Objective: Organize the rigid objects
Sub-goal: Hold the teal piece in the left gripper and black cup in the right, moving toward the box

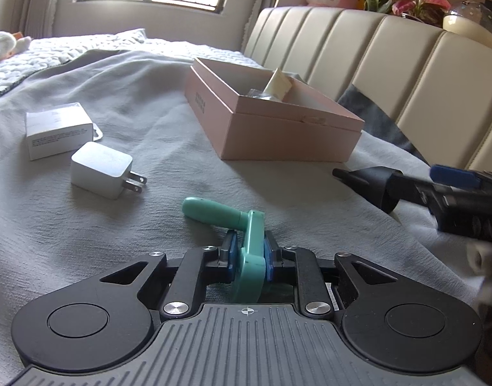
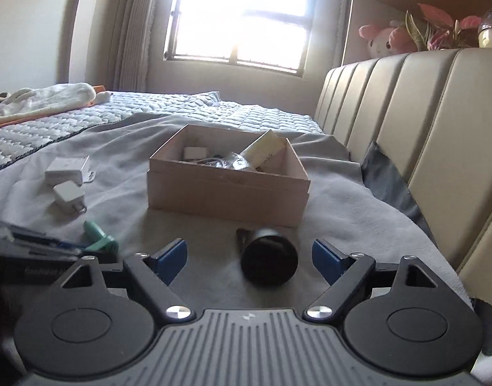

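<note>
A: Left first. Teal handle tool (image 1: pixel 242 241) clamped in left claw (image 1: pixel 248 254), both blue pads pressed on its flat shank, stub handle jutting toward 10 o'clock just above the grey blanket (image 1: pixel 149 225). Pink box (image 1: pixel 278 128) up at 1 o'clock, well apart.

B: Leftovers at 10 o'clock?

A: White plug adapter (image 1: pixel 99 173) and small white carton (image 1: pixel 58 130), loose, just beside each other.

B: Right side?

A: Right claw (image 2: pixel 249 257) spread wide, holding nothing. Black cylinder (image 2: pixel 268 259) dead ahead at 12 between the pads, touching neither, long axis running away toward the box (image 2: pixel 226 196), round end facing the camera.

B: Nearer hand for the cylinder?

A: Right, clearly. Probably needs only to drop and close across the barrel.
</note>
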Demonstrator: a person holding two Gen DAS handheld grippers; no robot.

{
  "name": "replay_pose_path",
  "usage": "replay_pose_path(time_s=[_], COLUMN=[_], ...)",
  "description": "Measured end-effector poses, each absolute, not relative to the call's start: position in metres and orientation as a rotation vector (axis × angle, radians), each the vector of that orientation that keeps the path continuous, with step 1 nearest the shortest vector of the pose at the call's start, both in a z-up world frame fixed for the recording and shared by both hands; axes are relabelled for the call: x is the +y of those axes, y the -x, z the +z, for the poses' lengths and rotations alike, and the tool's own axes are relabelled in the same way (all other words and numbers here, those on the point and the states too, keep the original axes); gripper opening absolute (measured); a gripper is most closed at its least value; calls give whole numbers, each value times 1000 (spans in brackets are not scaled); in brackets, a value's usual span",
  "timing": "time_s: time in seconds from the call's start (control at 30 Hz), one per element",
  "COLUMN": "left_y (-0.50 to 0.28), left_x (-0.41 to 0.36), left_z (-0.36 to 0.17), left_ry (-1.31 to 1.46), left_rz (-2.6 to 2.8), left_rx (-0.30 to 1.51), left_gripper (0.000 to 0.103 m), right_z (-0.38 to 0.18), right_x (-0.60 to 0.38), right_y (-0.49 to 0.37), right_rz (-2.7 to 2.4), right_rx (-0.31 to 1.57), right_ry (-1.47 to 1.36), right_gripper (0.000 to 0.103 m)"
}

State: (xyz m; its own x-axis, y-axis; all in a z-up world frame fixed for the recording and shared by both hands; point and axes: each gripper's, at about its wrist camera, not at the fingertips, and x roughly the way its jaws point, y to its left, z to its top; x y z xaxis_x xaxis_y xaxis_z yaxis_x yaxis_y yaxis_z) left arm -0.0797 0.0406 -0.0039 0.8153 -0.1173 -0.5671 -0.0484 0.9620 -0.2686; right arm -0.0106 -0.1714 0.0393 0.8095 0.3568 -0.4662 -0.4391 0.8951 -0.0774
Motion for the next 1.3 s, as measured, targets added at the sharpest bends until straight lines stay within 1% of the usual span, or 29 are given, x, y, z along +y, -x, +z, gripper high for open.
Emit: replay_pose_path(time_s=[0.07,0.2,0.27,0.3,0.33,0.47,0.57,0.77,1.03,1.17,1.3], left_y=[81,83,84,84,84,84,83,79,75,74,78], left_x=[42,43,44,44,45,45,45,41,37,27,18], left_z=[-5,-7,-7,-7,-7,-7,-5,4,8,12,12], left_ry=[285,294,297,297,298,302,303,287,255,152,87], left_rz=[-41,-46,-48,-49,-50,-51,-51,-40,-34,-33,-24], left_rx=[610,600,598,597,596,597,606,674,742,763,739], left_gripper=[21,21,21,21,21,21,21,21,21,20,19], right_z=[37,14,6,4,5,14,23,31,20,19,23], right_x=[-172,-179,-184,-185,-184,-174,-173,-186,-193,-195,-199], right_y=[-14,-60,-69,-68,-65,-38,-16,11,23,33,39], right_rz=[402,343,340,360,371,381,431,484,455,456,479], right_rx=[527,677,716,727,723,628,589,587,615,594,568], right_ry=[129,4,-49,-60,-49,89,135,120,108,100,91], right_gripper=[85,84,72,54,48,48,48,48,48,48,48])
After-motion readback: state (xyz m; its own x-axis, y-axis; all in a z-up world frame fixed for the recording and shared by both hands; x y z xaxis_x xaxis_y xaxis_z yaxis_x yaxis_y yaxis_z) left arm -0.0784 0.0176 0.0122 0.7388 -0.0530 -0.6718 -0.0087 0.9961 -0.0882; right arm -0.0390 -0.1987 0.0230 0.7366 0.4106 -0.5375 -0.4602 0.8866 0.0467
